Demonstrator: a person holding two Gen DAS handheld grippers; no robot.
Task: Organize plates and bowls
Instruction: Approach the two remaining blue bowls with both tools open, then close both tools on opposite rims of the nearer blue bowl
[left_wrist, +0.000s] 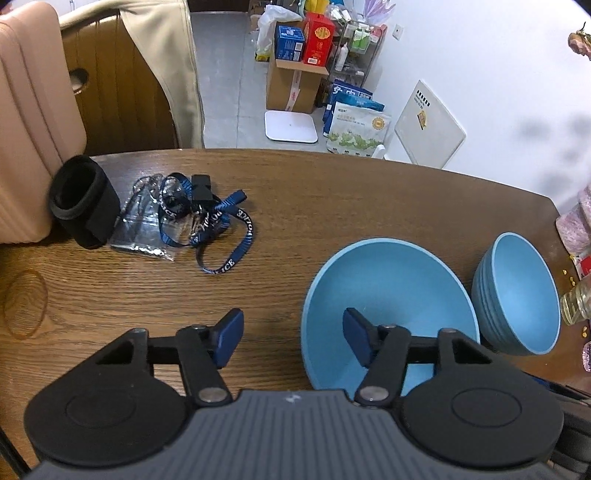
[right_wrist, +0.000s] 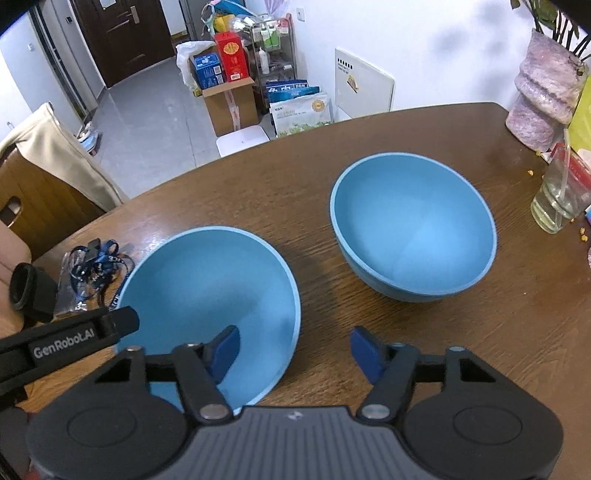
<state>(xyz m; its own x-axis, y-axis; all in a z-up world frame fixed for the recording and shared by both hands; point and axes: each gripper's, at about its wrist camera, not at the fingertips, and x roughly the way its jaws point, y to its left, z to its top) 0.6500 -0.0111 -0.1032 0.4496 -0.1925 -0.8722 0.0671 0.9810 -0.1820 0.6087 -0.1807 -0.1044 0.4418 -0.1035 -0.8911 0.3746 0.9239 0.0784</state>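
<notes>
1. Wood-grain worktop (right_wrist: 295, 177) fills both wrist views, cluttered floor and white wall beyond; a lanyard (left_wrist: 218, 229) and black sleeve (left_wrist: 83, 201) lie at ten o'clock from my left gripper (left_wrist: 293, 341).
2. Near bowl (right_wrist: 210, 306), matte blue, round, smooth, sits between my hands: its left rim runs between the left gripper's pads, one pad inside, one outside.
3. Right gripper (right_wrist: 295, 352) straddles the same bowl's right rim likewise.
4. Both grippers are half-spread, pads not visibly pressing the rim; nothing grasped yet, I judge.
5. Stacked bowls (right_wrist: 413, 229) stand at one o'clock from the right gripper, apart.
6. Glass (right_wrist: 554, 203) at two o'clock.
</notes>
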